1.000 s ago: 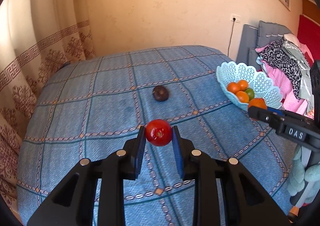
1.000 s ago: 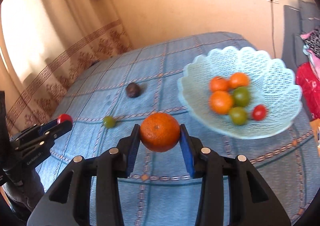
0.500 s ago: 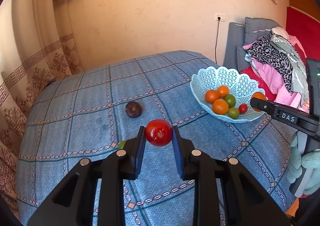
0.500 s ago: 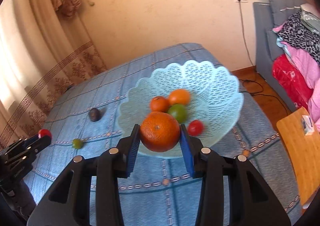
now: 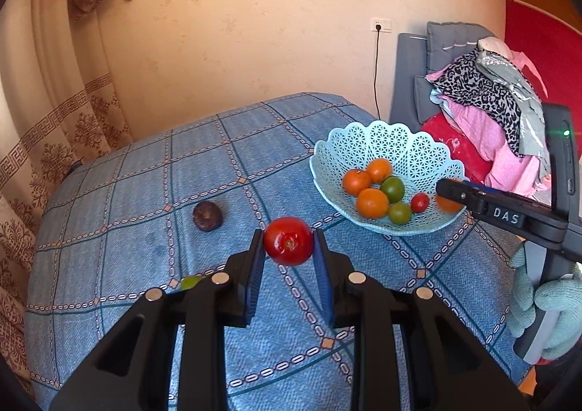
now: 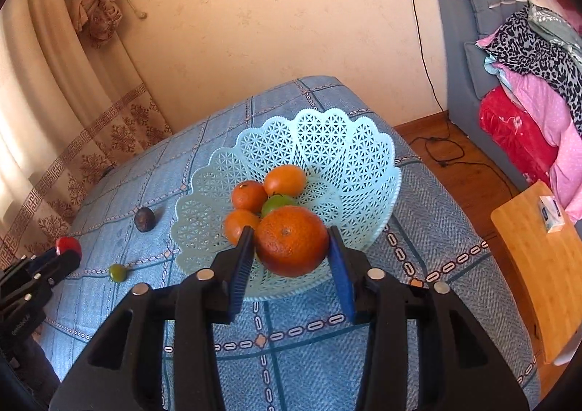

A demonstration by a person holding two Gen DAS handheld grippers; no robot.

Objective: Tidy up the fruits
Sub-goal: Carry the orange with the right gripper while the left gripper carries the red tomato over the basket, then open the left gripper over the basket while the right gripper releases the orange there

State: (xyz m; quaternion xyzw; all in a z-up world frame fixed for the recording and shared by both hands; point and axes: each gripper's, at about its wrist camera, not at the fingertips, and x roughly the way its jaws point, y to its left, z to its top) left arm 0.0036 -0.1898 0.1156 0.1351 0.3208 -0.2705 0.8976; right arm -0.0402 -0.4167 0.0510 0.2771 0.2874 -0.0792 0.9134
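The right gripper (image 6: 291, 247) clamps an orange (image 6: 292, 241) above the basket (image 6: 338, 142), ready for dropping, while the left gripper (image 5: 289, 251) pinches a tomato (image 5: 288, 241), basket at two o'clock.

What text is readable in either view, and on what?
"DAS": on the right claw, seen from the left wrist.
Print on the left claw's body, seen from the right wrist: too blurred.
Small box on the wooden table: too small.
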